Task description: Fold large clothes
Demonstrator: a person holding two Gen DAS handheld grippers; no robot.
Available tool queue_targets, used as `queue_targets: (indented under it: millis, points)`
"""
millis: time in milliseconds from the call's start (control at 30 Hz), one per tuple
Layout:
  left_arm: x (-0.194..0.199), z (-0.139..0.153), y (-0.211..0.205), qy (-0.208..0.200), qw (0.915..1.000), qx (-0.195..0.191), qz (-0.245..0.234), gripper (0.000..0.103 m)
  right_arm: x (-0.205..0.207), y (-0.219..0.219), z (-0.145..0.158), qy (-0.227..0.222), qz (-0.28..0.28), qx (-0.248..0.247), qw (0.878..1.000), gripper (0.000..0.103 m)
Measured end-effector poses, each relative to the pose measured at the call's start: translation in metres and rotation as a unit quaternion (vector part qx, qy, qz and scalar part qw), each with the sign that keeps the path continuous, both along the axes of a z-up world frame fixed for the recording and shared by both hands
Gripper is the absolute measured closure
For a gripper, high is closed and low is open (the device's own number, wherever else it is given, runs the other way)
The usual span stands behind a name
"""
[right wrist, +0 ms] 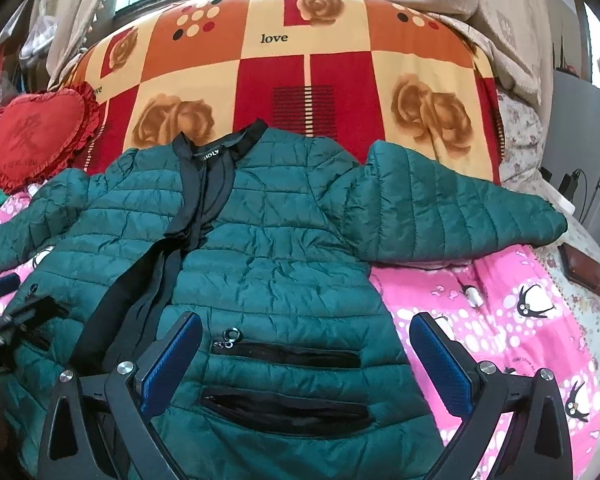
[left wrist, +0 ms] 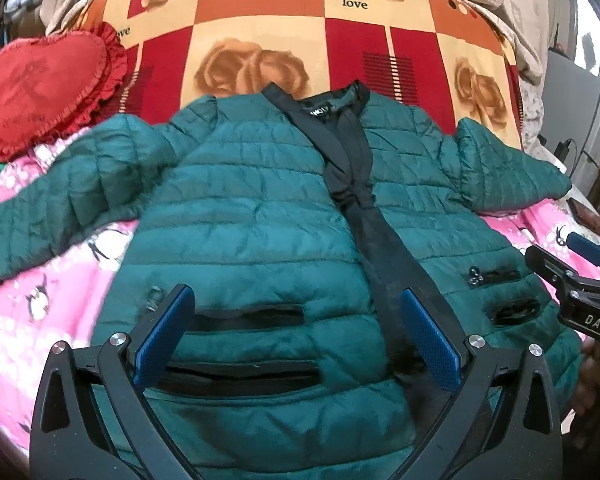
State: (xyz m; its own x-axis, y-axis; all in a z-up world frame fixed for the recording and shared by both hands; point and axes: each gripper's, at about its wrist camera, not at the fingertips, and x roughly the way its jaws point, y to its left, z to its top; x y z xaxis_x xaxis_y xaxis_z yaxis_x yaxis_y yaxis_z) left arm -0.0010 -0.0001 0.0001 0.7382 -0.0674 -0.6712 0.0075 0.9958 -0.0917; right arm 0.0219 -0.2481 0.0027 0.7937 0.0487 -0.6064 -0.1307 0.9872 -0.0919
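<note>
Quilted green fabric fills most of both views: a puffy jacket [left wrist: 260, 216] with a slight sheen, stitched in horizontal channels, lies face up on the bed with both sleeves spread out sideways. A smooth black placket [left wrist: 376, 248] runs down its front from a black collar [right wrist: 236, 140], and it sits crumpled near the neck. Two black-edged zip pockets [right wrist: 288, 354] cut across each front panel; a small metal ring pull [right wrist: 233, 335] hangs at the end of one.

Under the jacket is a pink sheet [right wrist: 512, 320] printed with white dots and penguins. Beyond it, ahead of both claws, lies a checked blanket [left wrist: 300, 40] in red, orange and cream with rose prints and the word "love". A red heart-shaped cushion [left wrist: 40, 84] with a frilled edge rests ahead and to the left.

In the left wrist view, the left claw [left wrist: 296, 338] hangs over the jacket's lower front, its ribbed blue pads [left wrist: 164, 336] wide apart and holding nothing; the pockets lie between them. In the right wrist view, the right claw [right wrist: 306, 368] is equally wide apart and empty above the other panel, one pad over the green fabric, the other over the pink sheet just past the jacket's side edge.
</note>
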Motion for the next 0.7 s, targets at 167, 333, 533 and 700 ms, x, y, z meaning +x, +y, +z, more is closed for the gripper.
queue_targets:
  millis: [167,333,533,700]
  points:
    - [-0.004,0.017,0.031,-0.010,0.9998,-0.004,0.016,0.000,0.003,0.004,0.001,0.009,0.002,0.007,1.000,0.000]
    - [-0.008,0.002,0.051,0.009,0.9971,-0.057,0.050,0.001,0.004,0.004,0.003,0.003,-0.002,0.013,1.000,0.000]
    - [-0.007,-0.003,0.048,0.025,0.9965,-0.058,0.055,0.000,0.004,-0.001,0.002,0.004,-0.008,0.007,1.000,0.000]
    - [-0.005,-0.005,0.055,0.031,0.9944,-0.081,0.060,0.001,0.004,-0.004,-0.001,0.008,-0.015,-0.001,1.000,0.000]
